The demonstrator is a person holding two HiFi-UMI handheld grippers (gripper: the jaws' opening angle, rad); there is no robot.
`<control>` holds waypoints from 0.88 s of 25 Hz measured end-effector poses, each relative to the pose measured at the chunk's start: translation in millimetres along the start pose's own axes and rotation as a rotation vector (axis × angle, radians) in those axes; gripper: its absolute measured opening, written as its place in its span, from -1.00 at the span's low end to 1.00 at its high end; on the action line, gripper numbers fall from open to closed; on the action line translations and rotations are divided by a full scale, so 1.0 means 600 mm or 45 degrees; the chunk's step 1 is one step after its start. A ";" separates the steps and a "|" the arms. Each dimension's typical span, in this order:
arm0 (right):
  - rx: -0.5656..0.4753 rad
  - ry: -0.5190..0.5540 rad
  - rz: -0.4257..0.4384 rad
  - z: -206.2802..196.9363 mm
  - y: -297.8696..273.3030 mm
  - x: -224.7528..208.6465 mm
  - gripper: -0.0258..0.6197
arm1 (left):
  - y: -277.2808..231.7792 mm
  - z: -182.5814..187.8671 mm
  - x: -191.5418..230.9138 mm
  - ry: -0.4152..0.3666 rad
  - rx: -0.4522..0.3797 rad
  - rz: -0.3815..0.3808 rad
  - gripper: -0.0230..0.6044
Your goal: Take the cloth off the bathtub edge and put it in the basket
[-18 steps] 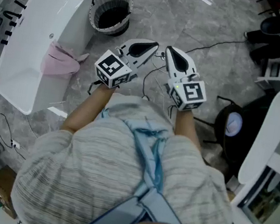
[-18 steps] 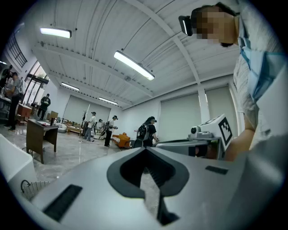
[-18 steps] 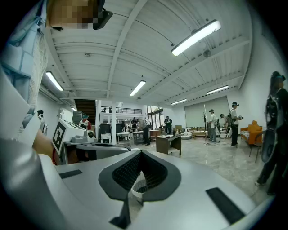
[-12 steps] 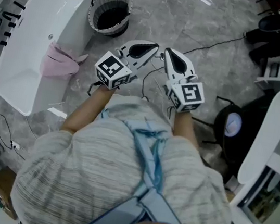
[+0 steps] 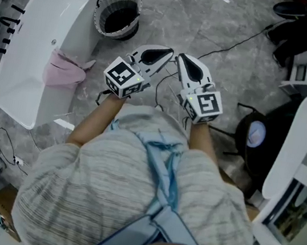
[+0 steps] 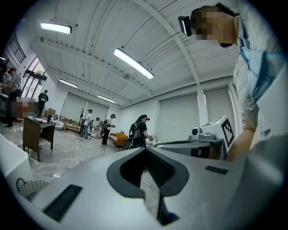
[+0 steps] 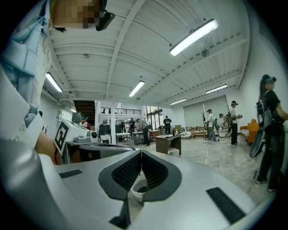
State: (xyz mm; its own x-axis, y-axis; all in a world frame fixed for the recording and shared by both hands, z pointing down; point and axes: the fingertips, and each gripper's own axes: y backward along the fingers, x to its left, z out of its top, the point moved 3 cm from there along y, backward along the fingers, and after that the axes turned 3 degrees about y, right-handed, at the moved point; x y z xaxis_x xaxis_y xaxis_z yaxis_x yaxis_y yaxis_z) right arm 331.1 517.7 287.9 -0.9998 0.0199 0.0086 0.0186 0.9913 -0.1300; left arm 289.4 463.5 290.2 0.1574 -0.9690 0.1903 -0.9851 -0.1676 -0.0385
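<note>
A pink cloth [image 5: 64,68] hangs over the near edge of the white bathtub [image 5: 36,43] at the left of the head view. Beyond the tub's end a round woven basket [image 5: 118,13] stands on the floor, dark inside. I hold both grippers close to my chest, side by side, well right of the cloth. My left gripper [image 5: 168,53] is shut with nothing in it; its own view [image 6: 145,168] shows the jaws meeting. My right gripper [image 5: 181,58] is shut and empty too, as its own view [image 7: 141,167] shows, with the basket [image 7: 138,187] seen through the jaw gap.
Grey marble floor [image 5: 226,27] surrounds me. A black cable [image 5: 238,46] crosses it ahead. A white chair [image 5: 291,146] and dark equipment [image 5: 252,135] stand to the right. Black taps [image 5: 7,24] line the tub's far side. Several people [image 6: 139,132] stand in the hall.
The head view has shifted slightly, so tub and basket sit a little further left and up. Both grippers stay shut, almost unmoved.
</note>
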 end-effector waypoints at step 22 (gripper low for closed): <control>-0.014 -0.020 0.064 -0.019 -0.001 -0.009 -0.91 | -0.008 -0.016 -0.014 0.008 0.038 0.011 -0.92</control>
State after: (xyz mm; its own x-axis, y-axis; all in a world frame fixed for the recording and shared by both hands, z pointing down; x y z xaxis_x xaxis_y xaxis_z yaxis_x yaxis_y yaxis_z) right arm 336.6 518.7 299.5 -0.9976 0.0680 -0.0129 0.0691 0.9905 -0.1189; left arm 292.2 474.1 298.0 0.1483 -0.9694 0.1958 -0.9839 -0.1646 -0.0698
